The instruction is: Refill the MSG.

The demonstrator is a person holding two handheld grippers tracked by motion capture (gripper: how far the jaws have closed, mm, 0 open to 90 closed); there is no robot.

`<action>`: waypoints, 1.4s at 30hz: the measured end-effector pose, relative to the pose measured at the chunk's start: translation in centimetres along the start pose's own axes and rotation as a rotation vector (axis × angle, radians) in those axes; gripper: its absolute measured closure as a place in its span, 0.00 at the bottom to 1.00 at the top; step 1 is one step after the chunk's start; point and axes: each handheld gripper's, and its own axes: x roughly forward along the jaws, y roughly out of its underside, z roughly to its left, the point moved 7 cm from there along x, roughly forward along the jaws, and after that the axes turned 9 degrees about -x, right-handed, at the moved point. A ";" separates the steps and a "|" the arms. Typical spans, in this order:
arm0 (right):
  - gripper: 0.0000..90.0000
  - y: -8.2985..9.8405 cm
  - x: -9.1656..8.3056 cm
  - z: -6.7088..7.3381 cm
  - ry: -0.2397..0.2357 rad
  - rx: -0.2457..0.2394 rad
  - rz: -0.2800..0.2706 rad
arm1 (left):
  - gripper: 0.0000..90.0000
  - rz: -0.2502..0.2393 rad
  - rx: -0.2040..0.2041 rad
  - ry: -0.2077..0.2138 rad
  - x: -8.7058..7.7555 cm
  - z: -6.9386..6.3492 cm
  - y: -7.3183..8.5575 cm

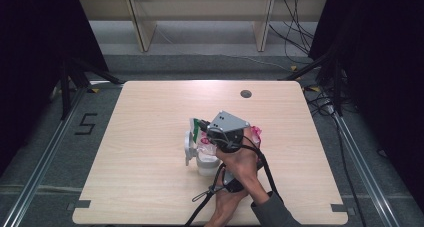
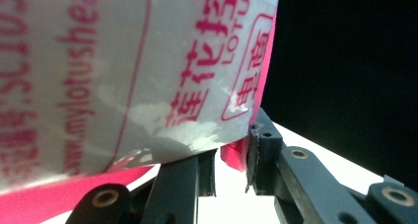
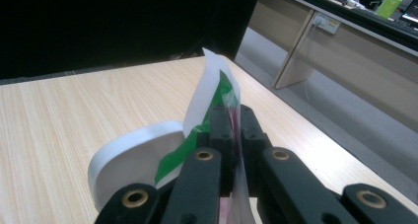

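Pinching a green-and-white wrapper (image 3: 217,93), the right claw (image 3: 235,120) is clamped tight; left claw (image 2: 231,165) grips a pink-printed bag (image 2: 123,71).

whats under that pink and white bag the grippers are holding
In the high view the pink and white bag hangs over a white container on the table. The container's inside is hidden by the bag and the right gripper.

Light wood surface (image 1: 150,137) with a round cable hole (image 1: 245,93) at 12 o'clock. Grey floor (image 1: 200,64) around it — metal rails (image 1: 45,157) at 9 and 3 o'clock. Black curtains (image 1: 30,47) on both sides. Pale wooden furniture legs (image 1: 142,29) at 12 — loose cables (image 1: 295,32) at 1 o'clock.
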 end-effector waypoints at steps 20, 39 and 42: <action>0.99 -0.1 -0.1 0.0 0.002 0.003 -0.003 | 0.85 -0.009 -0.007 0.002 -0.1 -0.1 -0.1; 0.99 -0.1 -0.1 0.1 -0.008 0.018 0.000 | 0.85 -0.005 -0.003 -0.001 -0.1 -0.1 0.0; 0.99 -0.1 -0.1 0.1 -0.012 0.020 -0.001 | 0.85 -0.005 -0.004 -0.001 -0.1 -0.1 0.0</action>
